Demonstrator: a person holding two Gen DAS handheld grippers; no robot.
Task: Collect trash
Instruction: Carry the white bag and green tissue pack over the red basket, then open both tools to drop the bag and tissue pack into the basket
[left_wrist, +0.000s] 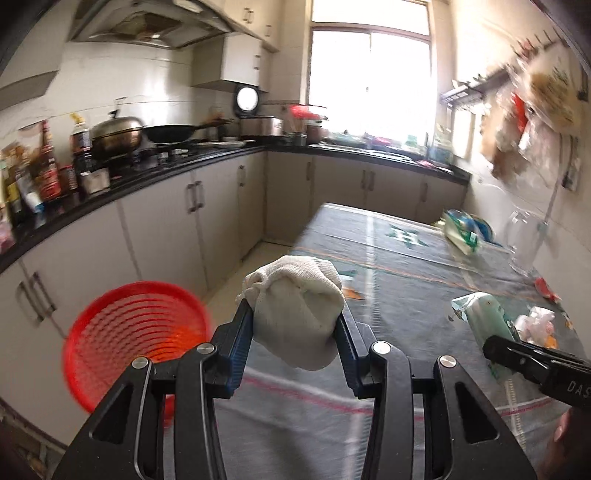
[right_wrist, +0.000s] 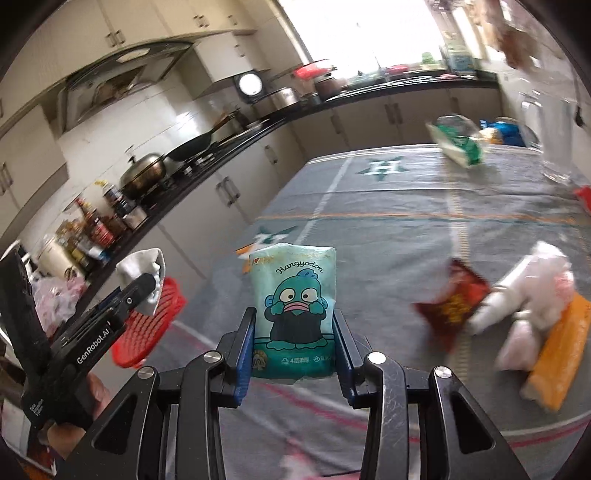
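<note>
Left wrist: left gripper (left_wrist: 295, 325) clamps white sock (left_wrist: 295, 314); right gripper (right_wrist: 294, 336) clamps tissue pack (right_wrist: 293, 310)

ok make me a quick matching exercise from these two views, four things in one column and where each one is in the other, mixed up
Things:
1. white sock
2. tissue pack with the cartoon fish
3. red basket
4. dark red snack bag

Places:
A. lying on the table cloth beside white and orange bags
B. clamped in the right gripper
C. low beside the table, on the cabinet side
D. clamped in the left gripper

Pairs: 1-D, 2-B, 3-C, 4-A
</note>
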